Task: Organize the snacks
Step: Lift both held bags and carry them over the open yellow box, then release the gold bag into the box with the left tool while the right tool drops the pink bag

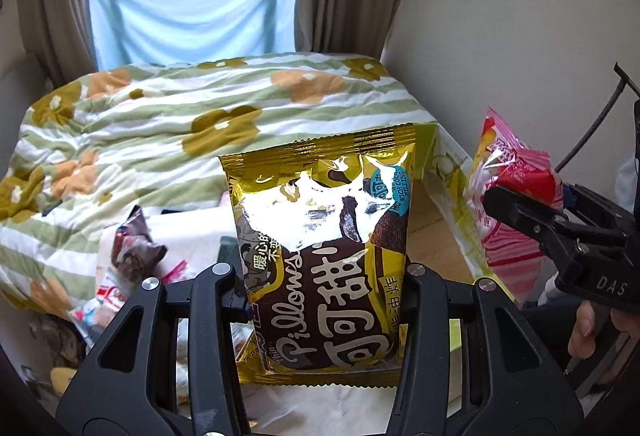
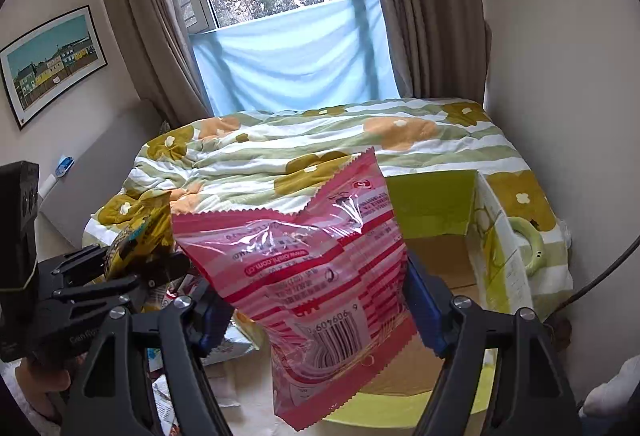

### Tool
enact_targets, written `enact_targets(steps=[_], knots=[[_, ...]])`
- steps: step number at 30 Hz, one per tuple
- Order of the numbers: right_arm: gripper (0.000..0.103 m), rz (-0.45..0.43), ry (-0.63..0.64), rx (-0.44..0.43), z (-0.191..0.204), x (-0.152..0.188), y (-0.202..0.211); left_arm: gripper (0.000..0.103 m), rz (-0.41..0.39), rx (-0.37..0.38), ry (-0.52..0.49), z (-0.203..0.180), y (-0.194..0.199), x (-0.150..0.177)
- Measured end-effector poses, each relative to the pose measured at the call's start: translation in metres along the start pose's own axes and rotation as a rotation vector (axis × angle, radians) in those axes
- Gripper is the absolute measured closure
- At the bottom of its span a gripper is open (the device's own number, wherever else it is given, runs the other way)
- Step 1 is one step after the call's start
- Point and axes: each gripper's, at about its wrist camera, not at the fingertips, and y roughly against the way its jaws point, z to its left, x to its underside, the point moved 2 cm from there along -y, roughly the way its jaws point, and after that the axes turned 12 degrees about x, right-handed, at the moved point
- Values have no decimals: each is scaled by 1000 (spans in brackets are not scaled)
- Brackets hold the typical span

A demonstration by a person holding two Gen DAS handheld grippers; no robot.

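Left tool [image 1: 326, 288] pinching gold-and-brown snack bag [image 1: 324, 256], upright between its fingers, lifted above loose snack packets [image 1: 128, 268] below-left. Right tool [image 2: 320, 316] clamped on pink striped snack bag [image 2: 320, 284], barcode facing camera. Open cardboard box [image 2: 492, 236] just ahead-right of right tool, on flowered bed quilt [image 2: 320, 144]

The open cardboard box [image 2: 436, 256] has a bare floor; its raised flap [image 2: 500, 236] walls the right side, loose snack packets [image 1: 132, 256] crowd the left.
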Motion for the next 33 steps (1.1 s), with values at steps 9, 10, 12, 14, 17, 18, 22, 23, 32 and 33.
enact_targets(steps=[9, 10, 12, 14, 17, 18, 22, 23, 32, 33], knots=[[31, 87, -3, -41, -91, -27, -50, 63, 120, -36, 53, -37, -140, -41], [31, 97, -4, -44, -97, -27, -56, 63, 140, -47, 49, -40, -153, -42], [31, 117, -13, -50, -108, -28, -65, 61, 172, -75, 34, -43, -173, -40], [31, 136, -31, -68, -117, -28, -74, 51, 195, -110, 19, -47, -190, -38], [31, 156, -40, -80, -126, -27, -86, 10, 195, -140, 23, -45, -200, -32], [31, 162, -45, -83, -127, -25, -87, 10, 195, -147, 26, -45, -201, -31], [31, 180, -65, -105, -135, -21, -94, 10, 210, -179, 17, -44, -201, -28], [31, 184, -61, -113, -136, -21, -95, 10, 208, -175, 25, -44, -198, -26], [30, 184, -28, -186, -127, -42, -107, 10, 129, -260, 1, -61, -141, -13], [30, 186, -19, -191, -123, -45, -111, 10, 123, -265, 3, -62, -136, -13]])
